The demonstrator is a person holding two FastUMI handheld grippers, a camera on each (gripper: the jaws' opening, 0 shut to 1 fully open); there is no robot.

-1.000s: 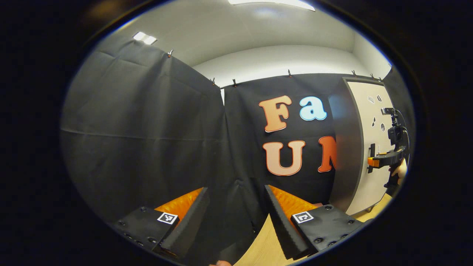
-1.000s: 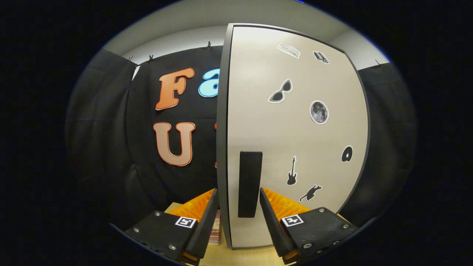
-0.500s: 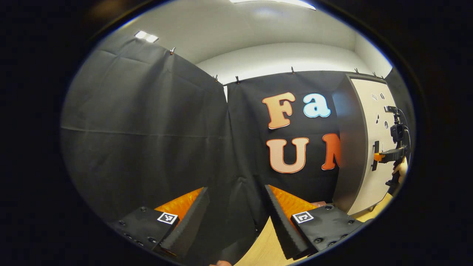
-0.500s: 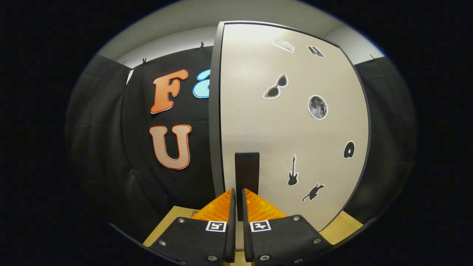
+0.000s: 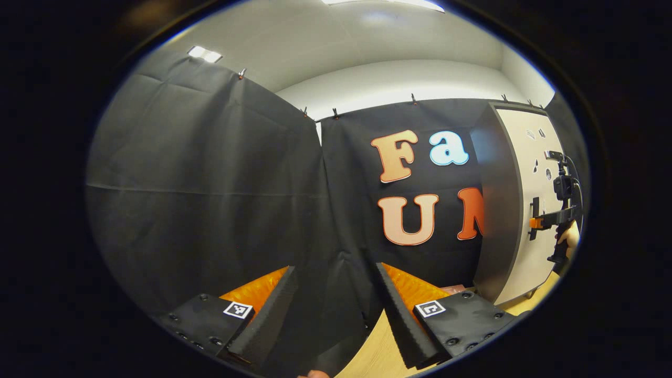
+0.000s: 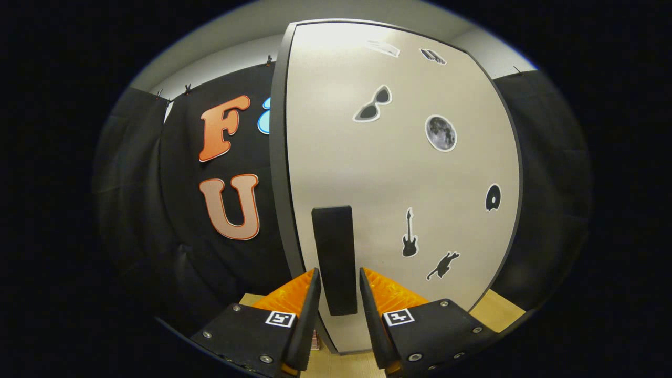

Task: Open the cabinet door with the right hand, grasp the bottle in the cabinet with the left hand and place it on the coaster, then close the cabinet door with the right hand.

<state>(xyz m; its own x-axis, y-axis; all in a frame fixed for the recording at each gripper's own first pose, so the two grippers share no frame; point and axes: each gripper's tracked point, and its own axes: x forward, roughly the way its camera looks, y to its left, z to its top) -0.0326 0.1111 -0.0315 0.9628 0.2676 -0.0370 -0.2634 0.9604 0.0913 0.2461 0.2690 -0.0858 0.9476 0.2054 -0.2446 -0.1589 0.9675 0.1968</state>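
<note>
At lower centre of the right gripper view, the right gripper has reopened, its fingers straddling the door handle ungripped, so the cabinet door stays shut; the left gripper waits open

closed cabinet door blocking ahead, handle between right tool fingers

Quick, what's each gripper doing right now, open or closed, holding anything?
Left gripper: open, holding nothing.
Right gripper: fingers on either side of the door handle; whether they press on it cannot be told.
</note>
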